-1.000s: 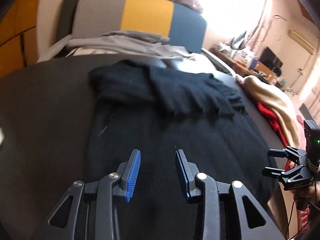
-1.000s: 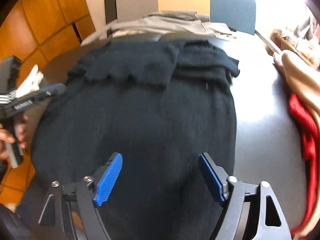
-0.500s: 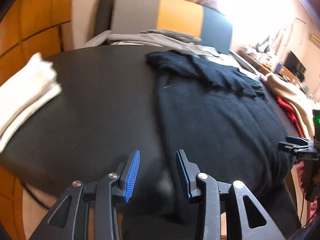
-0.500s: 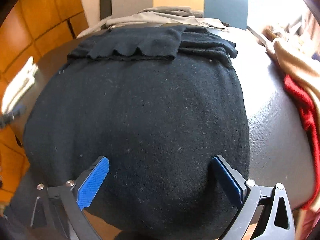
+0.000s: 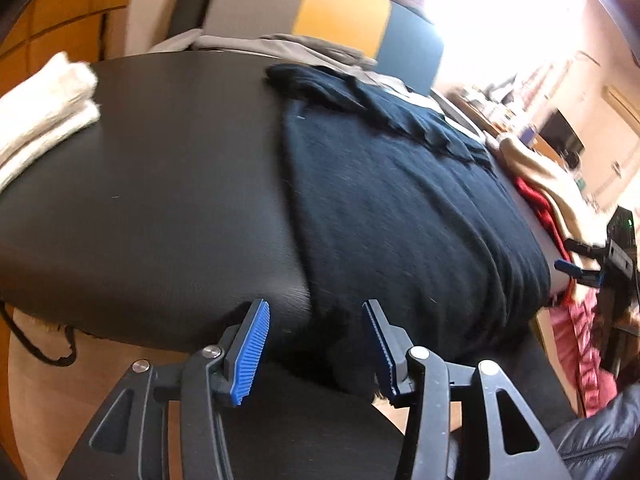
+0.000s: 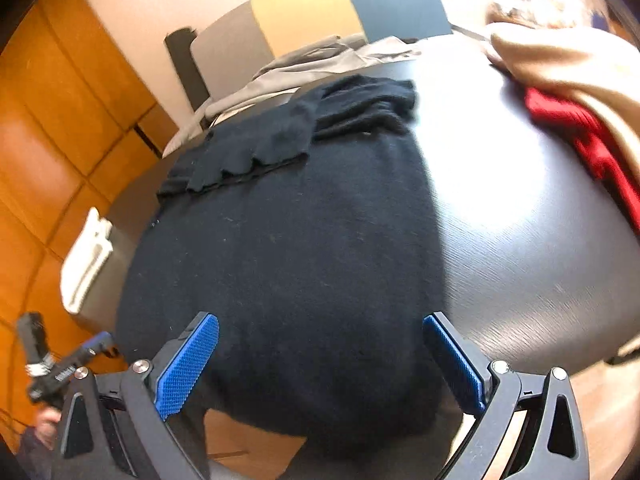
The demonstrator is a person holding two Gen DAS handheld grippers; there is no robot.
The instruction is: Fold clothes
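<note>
A black knit garment point(image 5: 400, 208) lies spread on the dark table point(image 5: 160, 184), its far end folded back in a loose band point(image 6: 304, 132) and its near hem hanging over the table's front edge point(image 6: 320, 400). My left gripper point(image 5: 316, 344) is open and empty at the front edge, by the garment's near left corner. My right gripper point(image 6: 320, 364) is wide open and empty, over the near hem by the garment's right side. Each gripper shows in the other's view: the right gripper point(image 5: 580, 272) and the left gripper point(image 6: 80, 356).
Folded white cloth point(image 5: 40, 120) lies at the table's left. A beige and red pile of clothes point(image 6: 580, 92) lies at the right. A chair with a grey, yellow and blue back point(image 5: 320, 28) holding grey clothes stands behind the table. An orange panelled wall point(image 6: 52, 120) is on the left.
Both grippers have drawn back from over the garment to the table's front edge. The left one has moved left to the garment's corner. The right one has opened wider.
</note>
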